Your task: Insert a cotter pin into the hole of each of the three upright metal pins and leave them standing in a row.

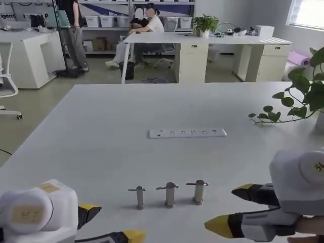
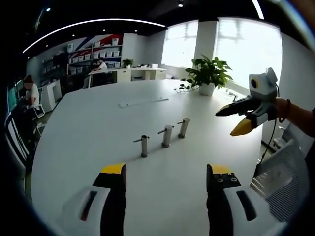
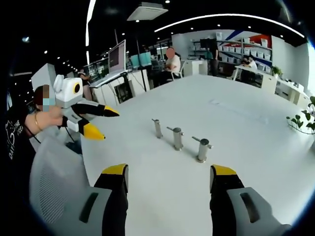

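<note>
**Three pinned posts stand in a row between two open grippers**

Little writing can be read. Each gripper's white housing carries a pale yellow sticker (image 1: 25, 214) with dark handwritten marks, too blurred to make out. In the head view, a wall sign (image 1: 7, 16) at the far upper left shows part of a word that looks like "igent".

The three metal pins (image 1: 170, 196) are short cylinders of dull silver metal. They stand upright on the smooth white table (image 1: 101, 142), near its edge on the person's side. They form an evenly spaced row, none touching another. A thin cotter pin (image 1: 166, 187) crosses each one just below its top, sticking out to one side like a small arm.

The left gripper (image 1: 112, 223) sits low at the near left. Its black jaws with yellow tips are spread wide and hold nothing. The right gripper (image 1: 227, 208) is at the near right, just beside the end of the row. Its jaws are also parted and empty. Both have glossy white moulded shells.

Farther back on the table lies a long, flat white power strip (image 1: 187, 133) with a line of sockets. At the right edge, a plant (image 1: 298, 101) trails thin stems with rounded green leaves.
</note>
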A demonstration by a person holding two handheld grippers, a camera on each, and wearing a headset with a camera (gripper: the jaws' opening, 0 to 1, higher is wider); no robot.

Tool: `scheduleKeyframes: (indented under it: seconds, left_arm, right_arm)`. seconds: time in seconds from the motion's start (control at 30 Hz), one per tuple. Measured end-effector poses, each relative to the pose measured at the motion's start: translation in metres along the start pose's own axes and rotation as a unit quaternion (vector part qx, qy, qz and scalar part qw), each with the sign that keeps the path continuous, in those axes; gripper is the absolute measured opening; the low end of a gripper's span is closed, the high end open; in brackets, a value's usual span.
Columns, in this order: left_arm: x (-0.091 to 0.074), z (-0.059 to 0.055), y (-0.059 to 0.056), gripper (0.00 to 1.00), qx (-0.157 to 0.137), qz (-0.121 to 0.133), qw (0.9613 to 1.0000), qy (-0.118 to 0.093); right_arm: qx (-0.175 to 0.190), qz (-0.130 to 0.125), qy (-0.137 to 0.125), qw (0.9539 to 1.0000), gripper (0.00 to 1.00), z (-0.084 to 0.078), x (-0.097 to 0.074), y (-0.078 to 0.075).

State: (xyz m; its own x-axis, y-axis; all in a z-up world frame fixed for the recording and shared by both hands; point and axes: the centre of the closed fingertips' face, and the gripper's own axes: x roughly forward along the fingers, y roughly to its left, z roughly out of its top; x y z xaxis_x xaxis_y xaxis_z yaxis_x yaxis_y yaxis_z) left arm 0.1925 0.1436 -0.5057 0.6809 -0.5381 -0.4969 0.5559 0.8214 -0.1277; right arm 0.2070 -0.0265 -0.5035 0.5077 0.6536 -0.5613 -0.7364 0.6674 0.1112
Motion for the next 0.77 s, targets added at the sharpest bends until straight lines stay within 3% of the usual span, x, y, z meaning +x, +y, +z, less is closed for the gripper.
scheduleKeyframes:
  seconds: [0.1,0.17,0.4,0.6,0.73,0.77]
  left_arm:
    - [0.001,0.002,-0.004,0.68,0.009,-0.003,1.0,0.001]
    - [0.001,0.004,-0.004,0.68,0.03,0.003,0.9995,0.002]
    - [0.001,0.004,-0.008,0.71,0.046,-0.004,0.9989,0.007]
    - [0.0,-0.001,-0.009,0.71,0.051,0.0,0.9986,0.014]
    - [0.0,-0.002,-0.01,0.71,0.043,0.0,0.999,0.015]
    - [-0.001,-0.001,-0.009,0.71,0.043,0.001,0.999,0.014]
  right_arm:
    - [0.021,-0.017,-0.015,0.9995,0.65,0.003,0.0,-0.001]
    - [0.034,-0.018,-0.029,0.9988,0.67,0.004,-0.001,0.002]
    - [0.062,-0.03,-0.036,0.997,0.67,-0.004,-0.003,0.01]
    - [0.061,-0.05,-0.03,0.9964,0.66,-0.01,-0.004,0.013]
    - [0.025,-0.106,-0.005,0.994,0.66,-0.017,-0.006,0.0]
    - [0.031,-0.105,-0.008,0.994,0.66,-0.016,-0.005,0.002]
